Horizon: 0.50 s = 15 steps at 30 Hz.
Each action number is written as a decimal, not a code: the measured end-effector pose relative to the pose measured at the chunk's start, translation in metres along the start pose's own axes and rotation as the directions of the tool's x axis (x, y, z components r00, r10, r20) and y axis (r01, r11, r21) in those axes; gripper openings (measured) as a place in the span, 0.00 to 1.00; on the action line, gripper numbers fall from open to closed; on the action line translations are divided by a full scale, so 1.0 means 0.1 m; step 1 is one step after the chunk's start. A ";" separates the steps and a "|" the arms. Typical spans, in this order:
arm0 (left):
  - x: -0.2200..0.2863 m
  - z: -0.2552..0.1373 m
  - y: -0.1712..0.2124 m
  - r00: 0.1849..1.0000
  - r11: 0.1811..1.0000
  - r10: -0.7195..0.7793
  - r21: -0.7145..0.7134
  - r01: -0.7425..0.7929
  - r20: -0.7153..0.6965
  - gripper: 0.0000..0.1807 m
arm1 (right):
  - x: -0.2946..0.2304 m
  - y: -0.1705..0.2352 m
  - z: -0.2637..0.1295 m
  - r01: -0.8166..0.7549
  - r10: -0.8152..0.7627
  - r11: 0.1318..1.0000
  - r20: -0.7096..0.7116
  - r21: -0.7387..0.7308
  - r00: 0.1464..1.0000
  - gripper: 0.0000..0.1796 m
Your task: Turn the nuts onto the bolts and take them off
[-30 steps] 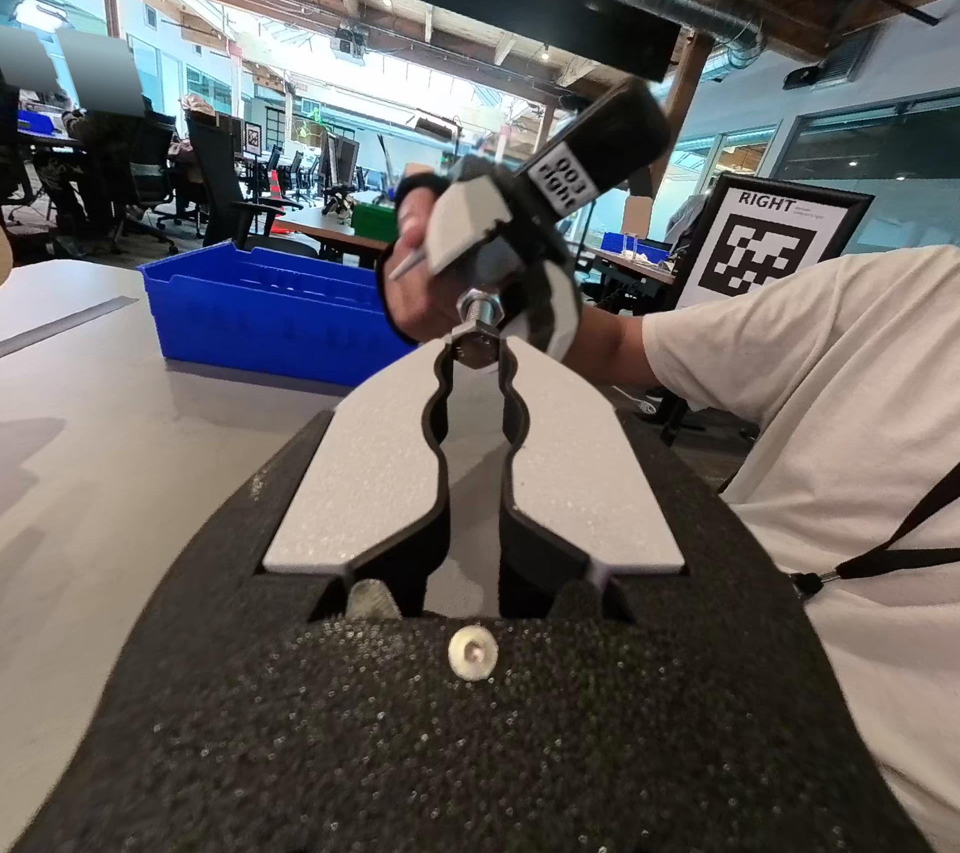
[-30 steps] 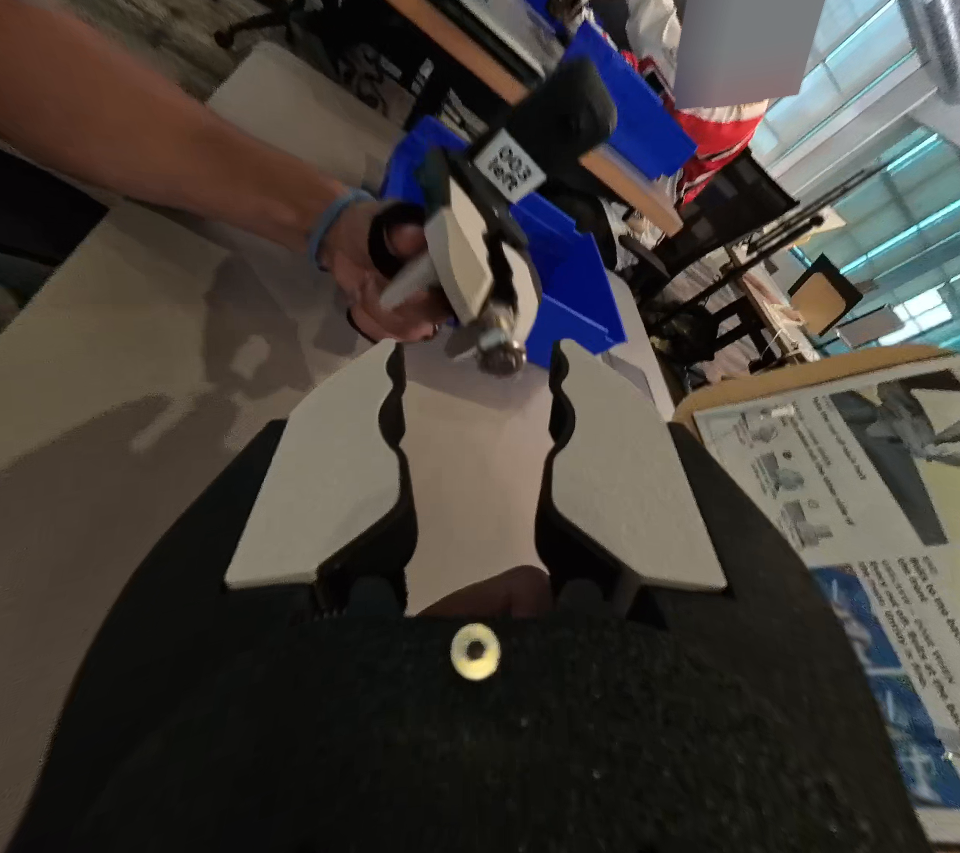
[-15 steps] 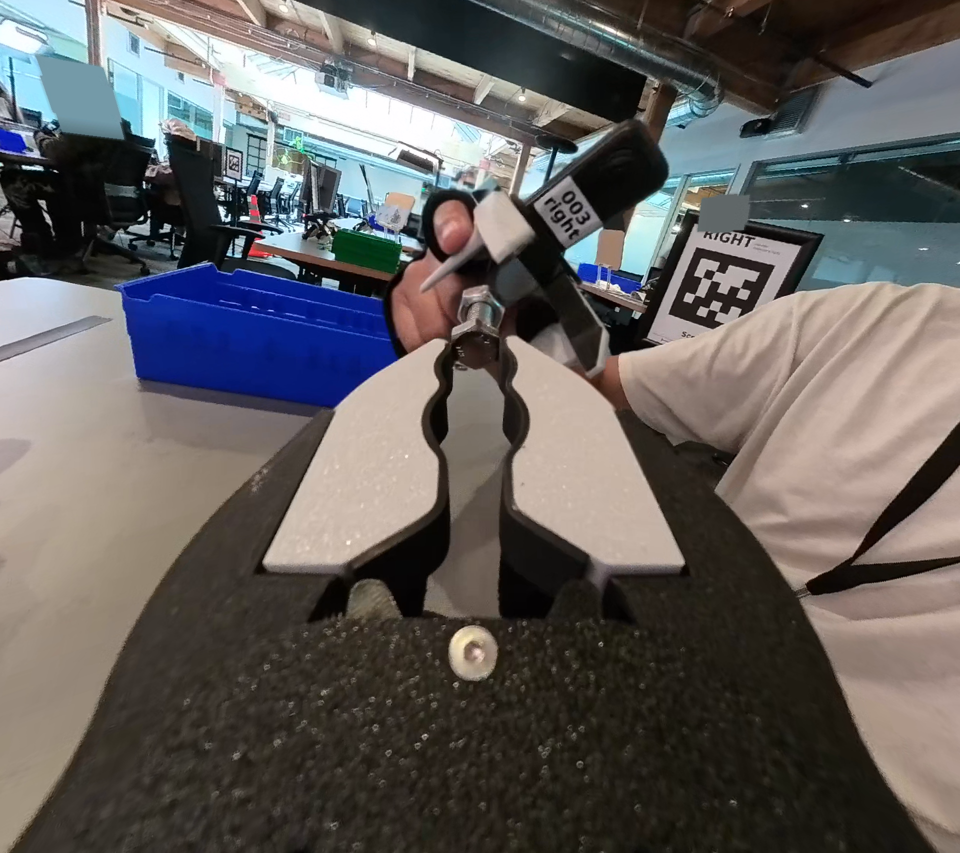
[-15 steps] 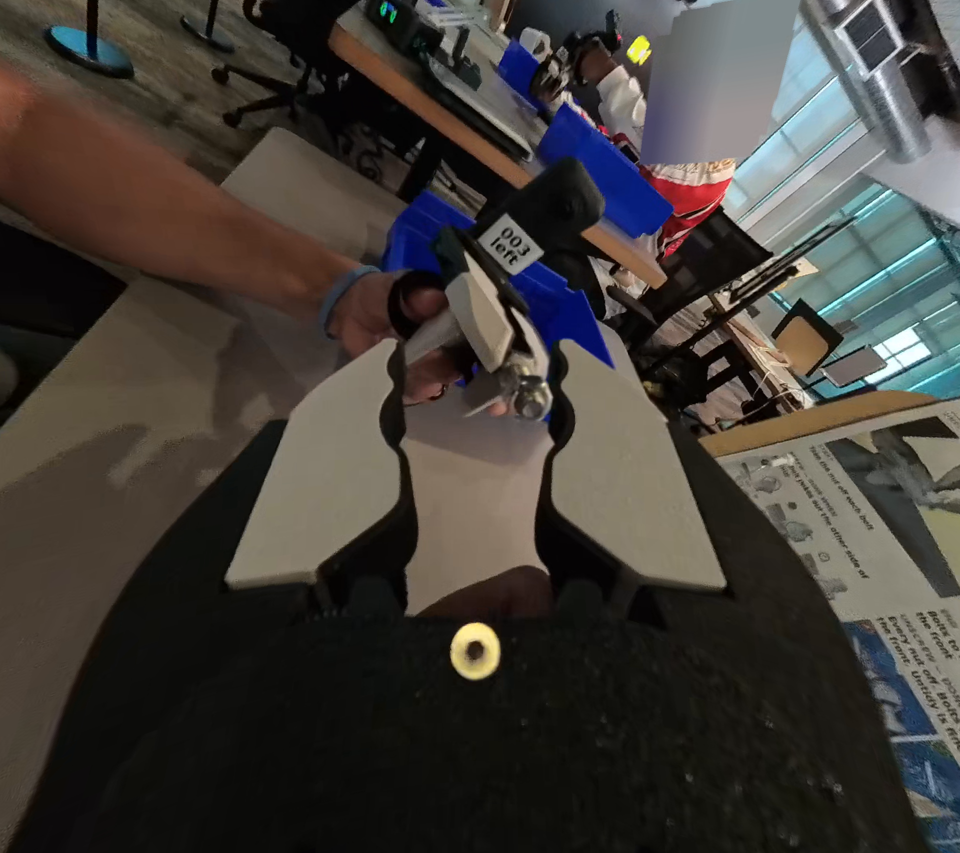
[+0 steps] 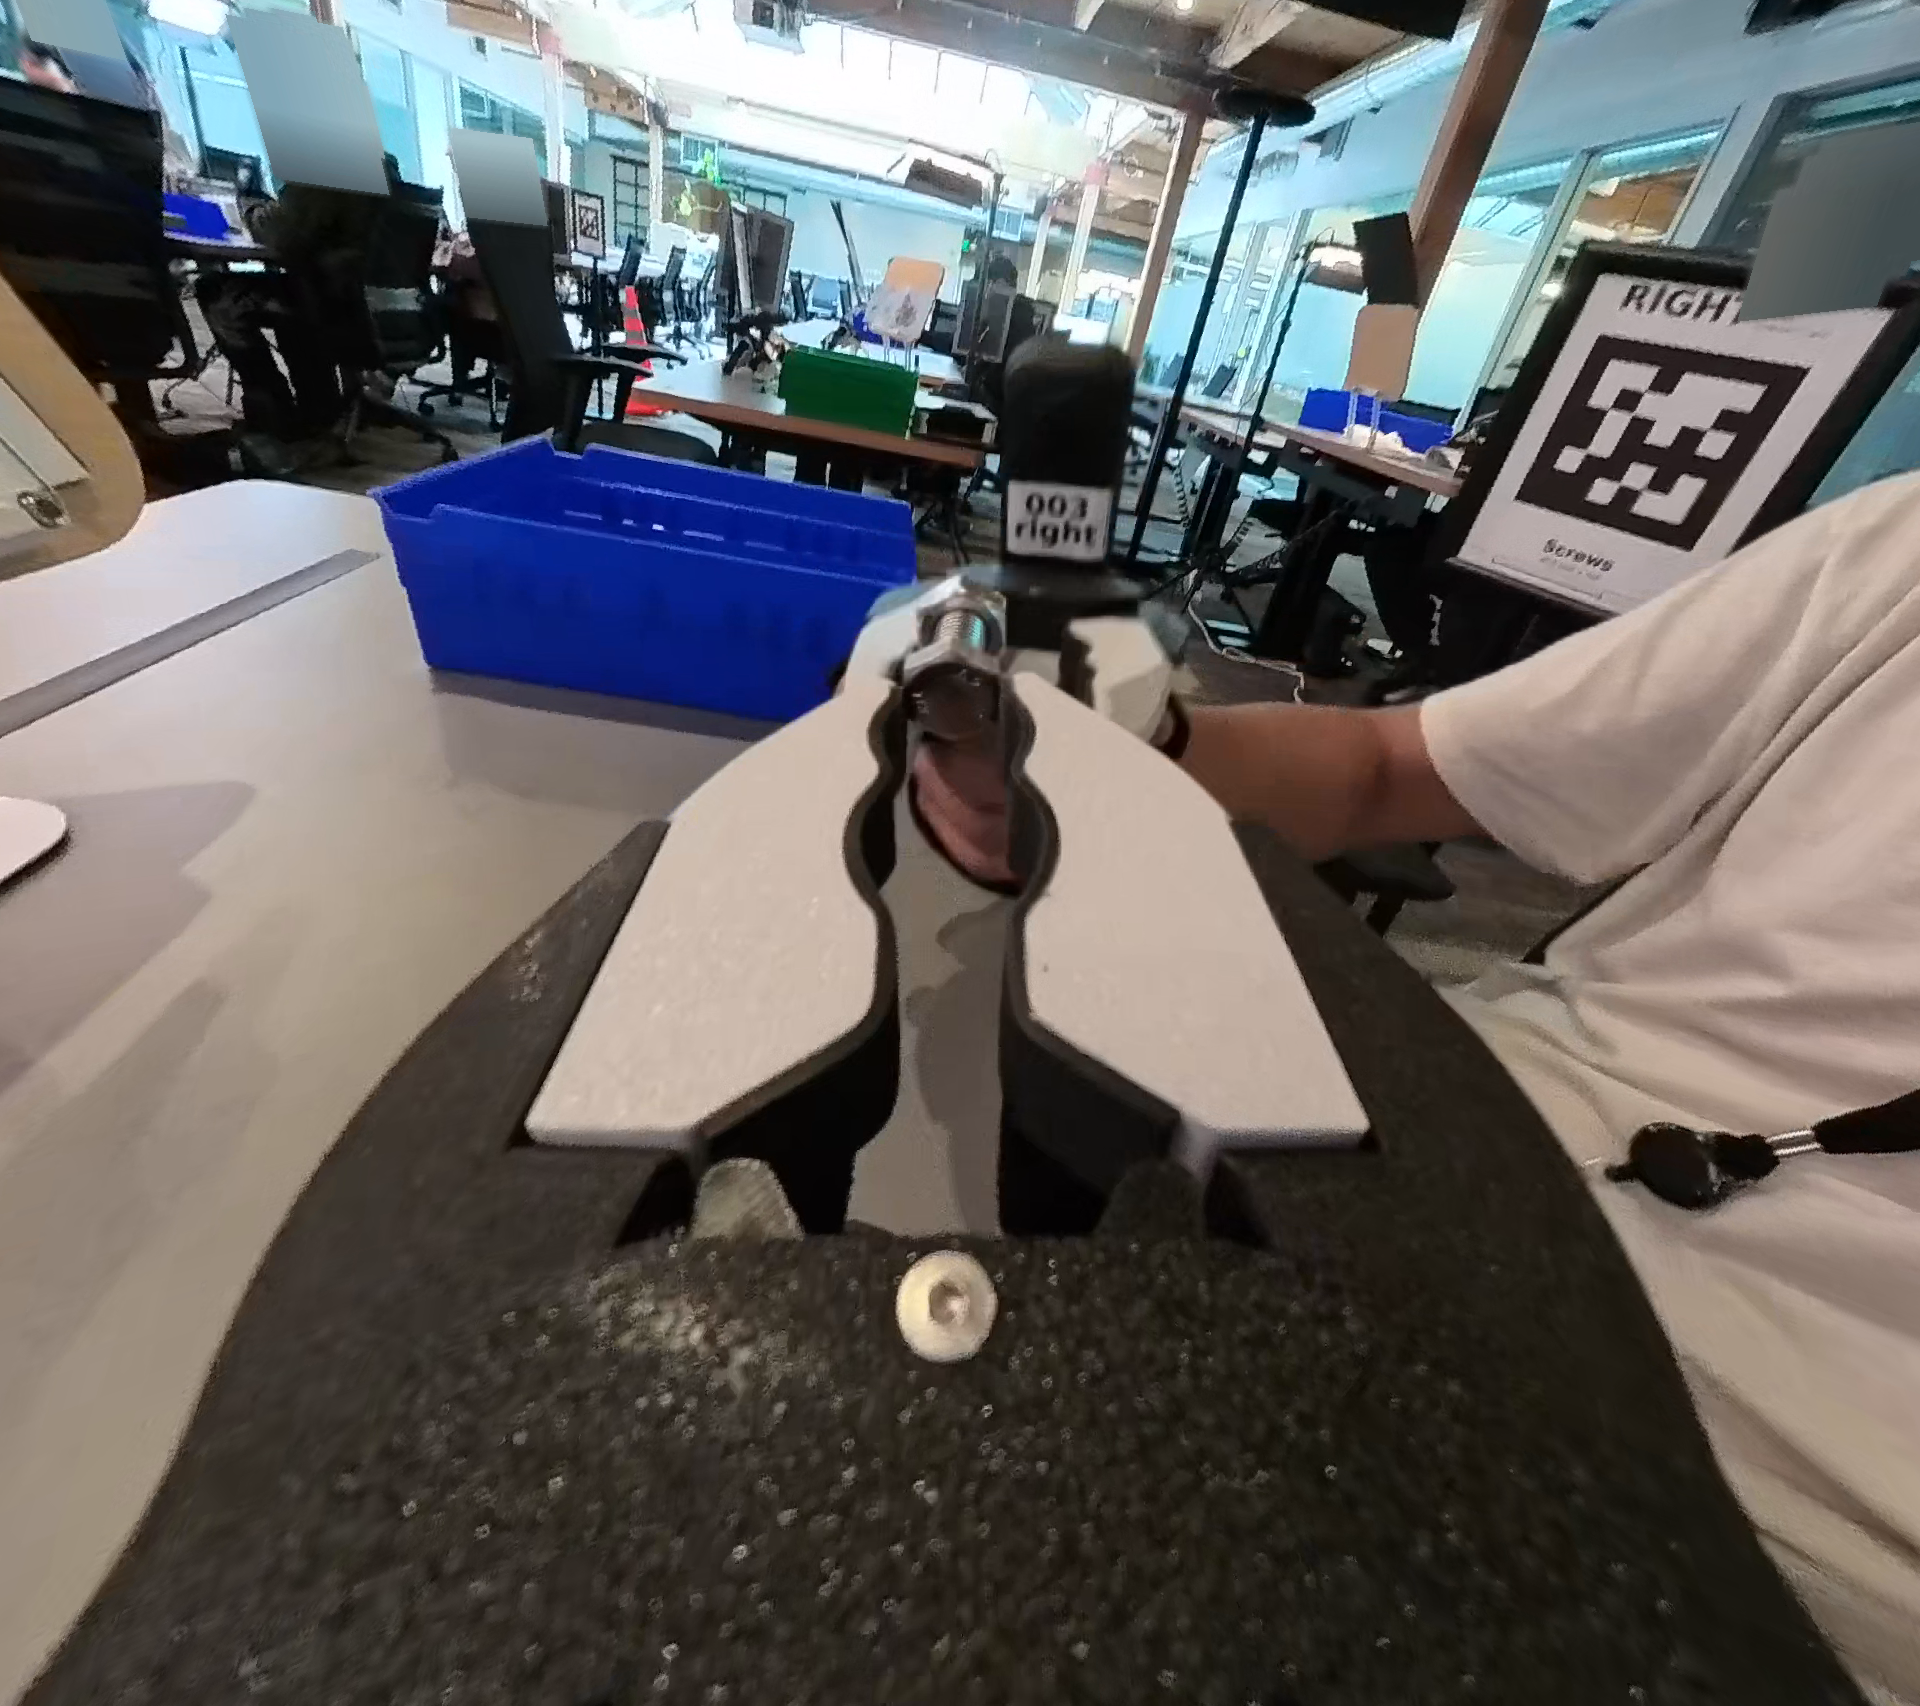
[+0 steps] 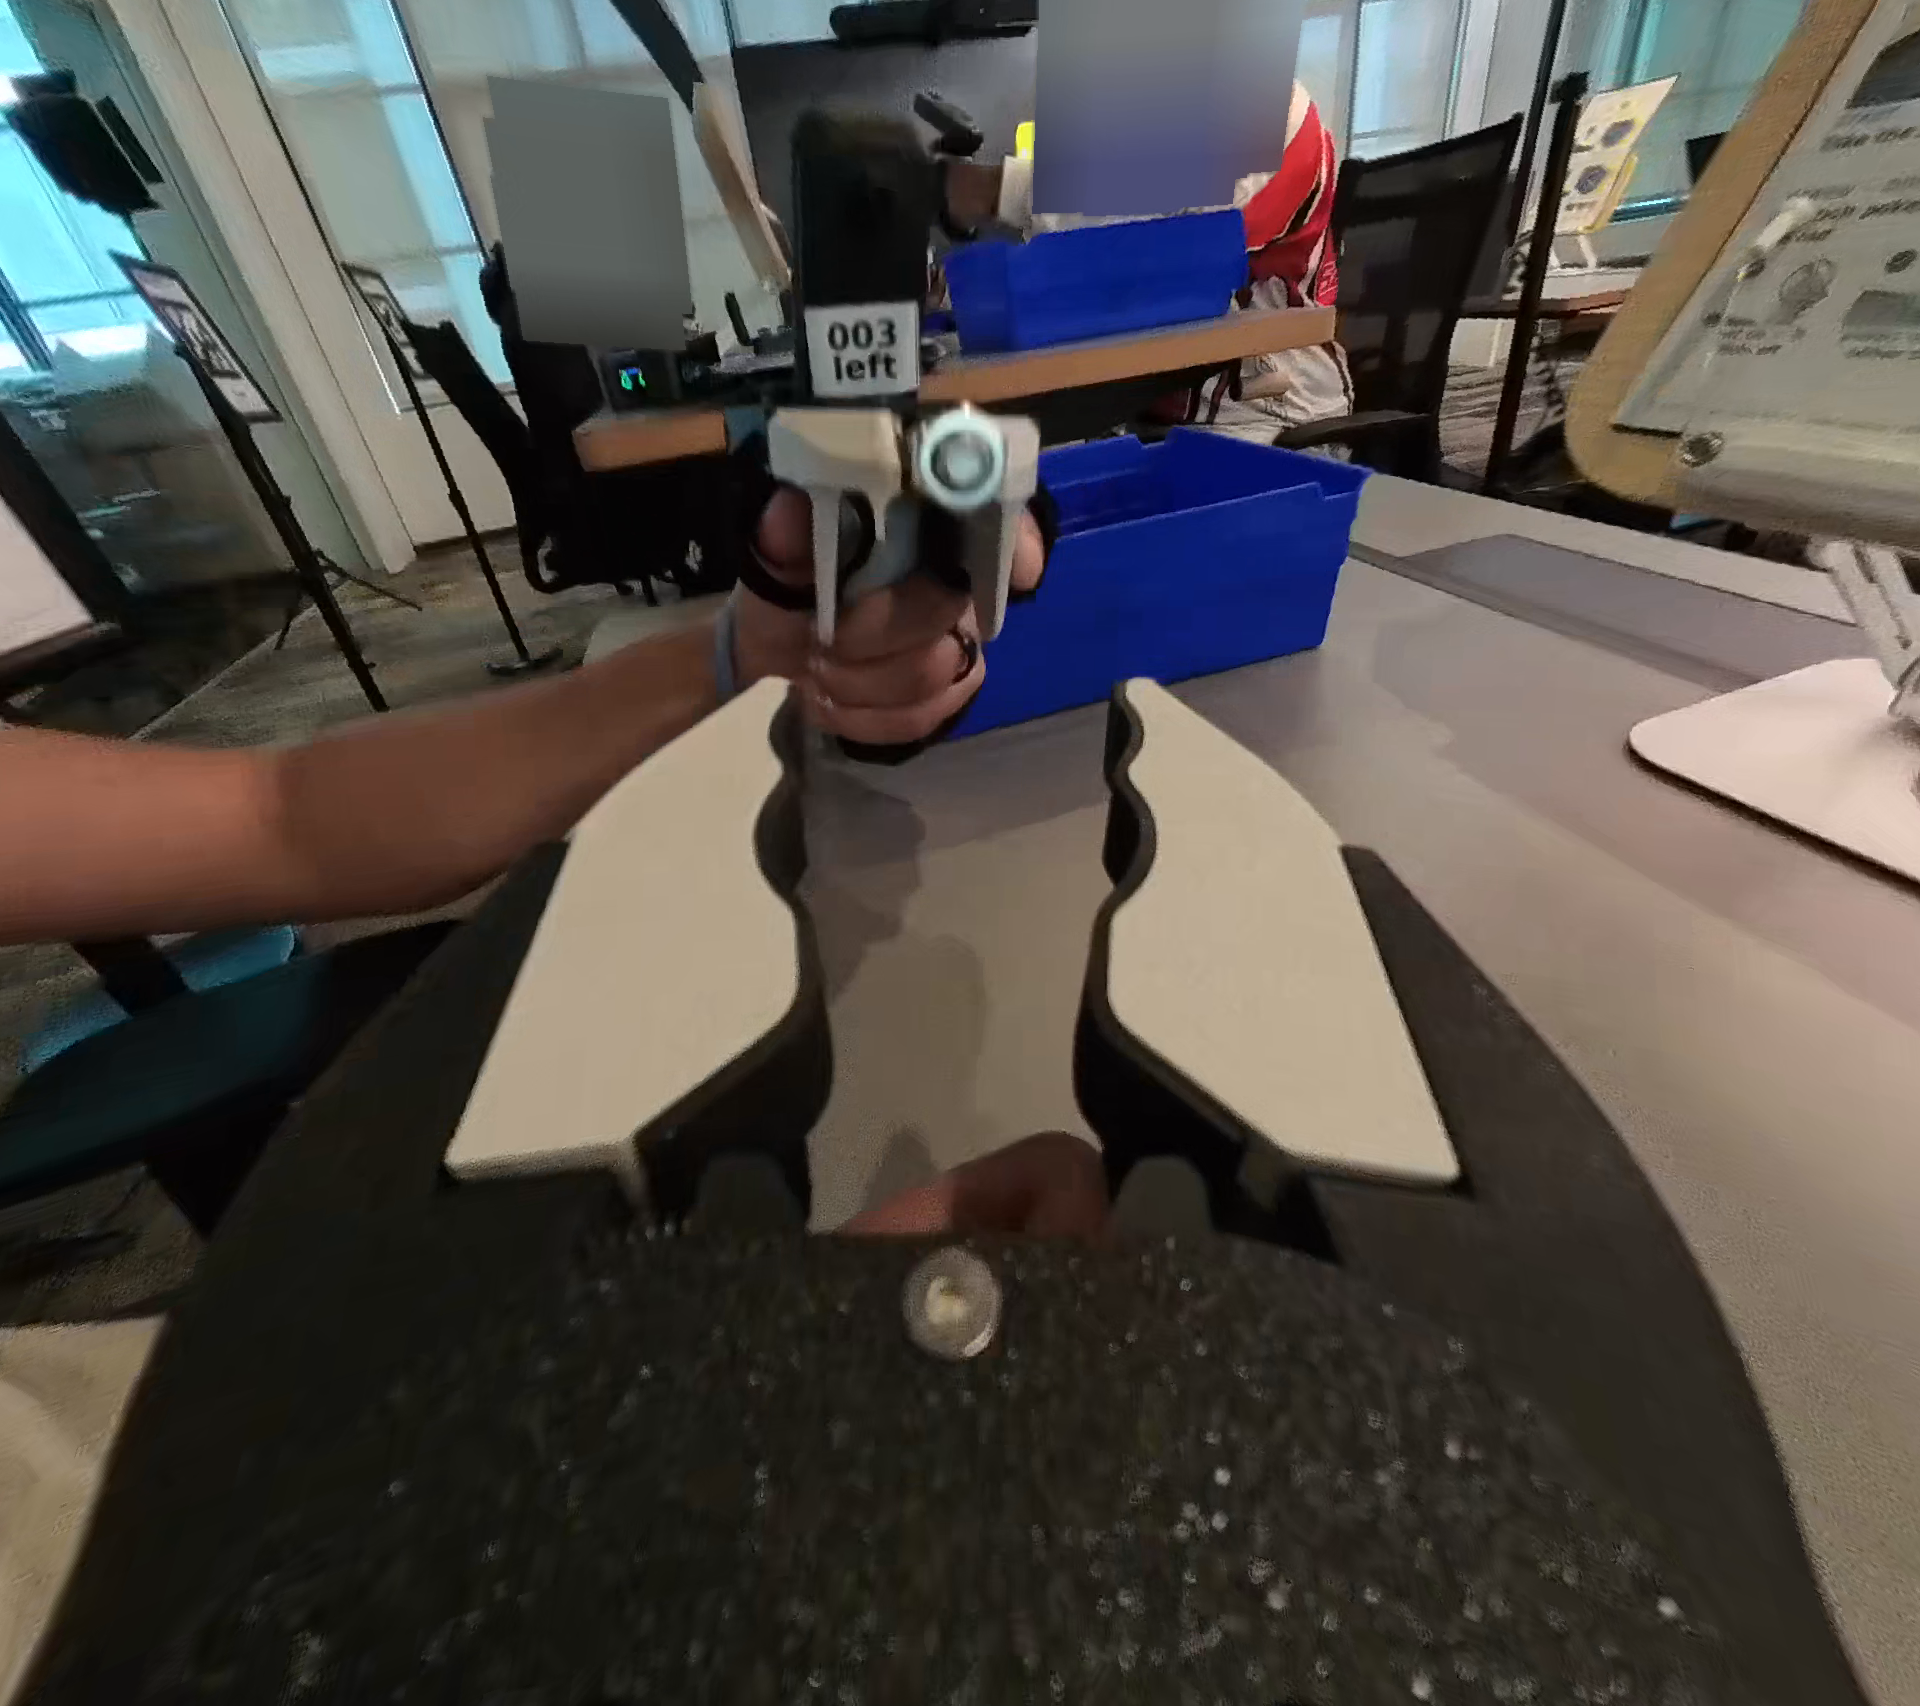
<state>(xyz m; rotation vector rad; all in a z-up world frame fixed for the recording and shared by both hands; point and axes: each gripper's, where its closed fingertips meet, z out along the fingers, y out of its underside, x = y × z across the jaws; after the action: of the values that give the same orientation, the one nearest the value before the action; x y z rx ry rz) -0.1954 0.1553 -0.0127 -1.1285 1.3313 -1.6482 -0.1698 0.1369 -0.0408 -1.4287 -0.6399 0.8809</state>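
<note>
The left gripper [image 5: 954, 711] is seen with its two white fingers [image 5: 748, 908] drawn close together, the tips clamped on the lower end of a bolt [image 5: 951, 654] that stands above the table [image 5: 260, 825]. A nut [image 5: 940, 682] is threaded on the bolt just above the fingertips, and bare thread is visible above it. In the right wrist view the same bolt [image 6: 961, 459] is seen end-on, held at the tips of the far gripper, with a hand [image 6: 894, 669] wrapped round that gripper's grip below. The right gripper [image 6: 951, 711] is held with its fingers [image 6: 1226, 929] spread wide apart and nothing between them; the bolt lies beyond its tips, and no contact is visible. A blue bin [image 5: 644, 576] is set on the table behind the bolt, seen also in the right wrist view [image 6: 1174, 555]. A white stand base [image 6: 1787, 752] rests on the table to the right of that bin. A white sleeve [image 5: 1662, 721] is noted at the right edge of the left wrist view, with a framed black-and-white marker sign [image 5: 1673, 420] behind it.
</note>
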 end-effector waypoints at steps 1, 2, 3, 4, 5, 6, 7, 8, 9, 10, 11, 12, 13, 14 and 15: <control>-0.01 0.02 0.03 1.000 1.000 0.001 -0.012 -0.001 0.002 0.09 | 0.01 -0.05 -0.04 -0.002 0.002 1.000 -0.009 0.019 1.000 0.30; -0.01 0.04 0.05 1.000 1.000 0.000 -0.020 0.000 0.003 0.09 | 0.06 -0.08 -0.09 -0.008 0.009 0.999 -0.027 0.040 1.000 0.30; -0.01 0.05 0.08 1.000 1.000 0.000 -0.030 0.000 0.003 0.09 | 0.10 -0.07 -0.13 -0.022 0.024 0.999 -0.036 0.049 0.999 0.30; -0.01 0.07 0.10 1.000 0.999 0.002 -0.039 -0.002 0.006 0.09 | 0.12 -0.05 -0.15 -0.044 0.045 0.998 -0.030 0.050 0.999 0.29; -0.01 0.09 0.12 1.000 0.999 0.002 -0.047 -0.002 0.006 0.09 | 0.13 -0.04 -0.17 -0.049 0.050 0.998 -0.026 0.035 0.998 0.30; 0.00 0.10 0.14 1.000 0.998 0.002 -0.056 -0.002 0.004 0.09 | 0.12 -0.06 -0.18 -0.026 0.027 0.999 -0.027 0.038 0.999 0.30; 0.00 0.12 0.16 1.000 0.998 0.002 -0.063 -0.002 0.002 0.09 | 0.12 -0.09 -0.20 -0.001 0.003 0.999 -0.034 0.055 0.999 0.30; 0.00 0.14 0.18 1.000 0.997 0.000 -0.071 0.000 0.001 0.09 | 0.10 -0.10 -0.19 0.009 -0.007 0.998 -0.030 0.061 1.000 0.29; 0.00 0.16 0.21 1.000 0.997 0.000 -0.081 0.000 0.002 0.09 | 0.07 -0.09 -0.17 0.013 -0.012 0.999 -0.015 0.052 1.000 0.30; 0.01 0.18 0.23 1.000 0.996 -0.002 -0.092 0.002 -0.001 0.09 | 0.04 -0.05 -0.14 0.022 -0.022 0.999 -0.009 0.034 1.000 0.30; 0.02 0.20 0.27 1.000 0.995 -0.004 -0.104 0.004 -0.007 0.09 | 0.02 -0.01 -0.11 0.044 -0.044 0.999 -0.014 0.017 0.999 0.31; 0.03 0.23 0.29 1.000 0.994 -0.008 -0.112 0.007 -0.014 0.09 | 0.00 0.02 -0.08 0.070 -0.070 0.998 -0.018 0.002 0.997 0.31; 0.05 0.25 0.32 1.000 0.992 -0.012 -0.122 0.010 -0.022 0.09 | -0.02 0.05 -0.05 0.088 -0.088 0.996 -0.018 -0.013 0.996 0.31; 0.06 0.27 0.36 1.000 0.991 -0.012 -0.137 0.008 -0.025 0.09 | -0.03 0.08 -0.03 0.099 -0.099 0.995 -0.015 -0.027 0.995 0.30; 0.06 0.29 0.38 1.000 0.989 -0.010 -0.148 0.006 -0.026 0.09 | -0.04 0.10 -0.02 0.111 -0.112 0.993 -0.007 -0.041 0.994 0.18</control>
<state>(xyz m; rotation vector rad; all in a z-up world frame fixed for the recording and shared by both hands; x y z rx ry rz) -0.1697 0.1316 -0.0467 -1.2023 1.4878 -1.5961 -0.1722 0.1316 -0.0505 -1.4181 -0.7269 0.7768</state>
